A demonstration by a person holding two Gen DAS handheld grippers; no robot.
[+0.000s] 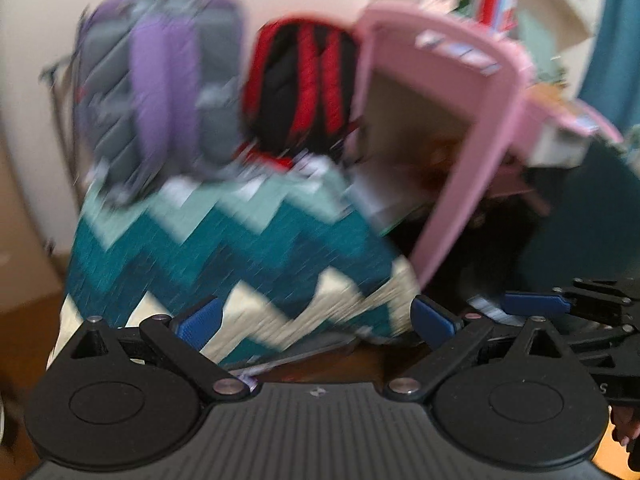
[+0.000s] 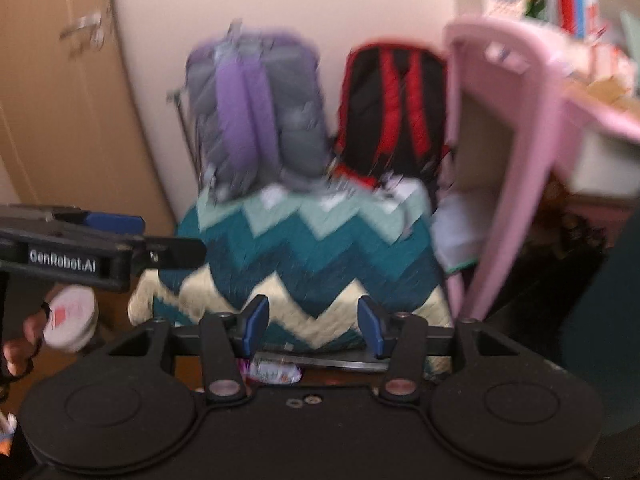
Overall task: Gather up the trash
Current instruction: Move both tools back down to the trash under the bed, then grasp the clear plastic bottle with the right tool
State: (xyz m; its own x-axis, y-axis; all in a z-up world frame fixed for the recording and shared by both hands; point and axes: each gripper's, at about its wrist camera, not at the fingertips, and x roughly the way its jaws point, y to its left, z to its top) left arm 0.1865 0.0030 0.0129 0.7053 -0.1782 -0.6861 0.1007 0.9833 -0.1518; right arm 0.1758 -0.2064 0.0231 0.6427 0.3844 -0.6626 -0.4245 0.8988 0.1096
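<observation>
Both views are blurred by motion. My left gripper (image 1: 318,322) is open and empty, facing a teal, white and cream zigzag cushion (image 1: 240,252). My right gripper (image 2: 312,322) is open and empty, facing the same cushion (image 2: 304,256). A small crumpled wrapper (image 2: 274,372), white with purple and orange print, lies on the dark floor just below the right gripper's fingers; a sliver of it shows in the left wrist view (image 1: 250,378). The right gripper's fingers (image 1: 536,304) show at the right edge of the left wrist view. The left gripper's fingers (image 2: 116,222) show at the left edge of the right wrist view.
A purple-grey backpack (image 2: 256,116) and a red-black backpack (image 2: 396,112) lean on the wall behind the cushion. A pink plastic chair (image 2: 528,152) stands to the right, with cluttered shelves (image 2: 560,0) behind. A cardboard box (image 2: 60,100) stands on the left. A white round tub (image 2: 70,318) sits low left.
</observation>
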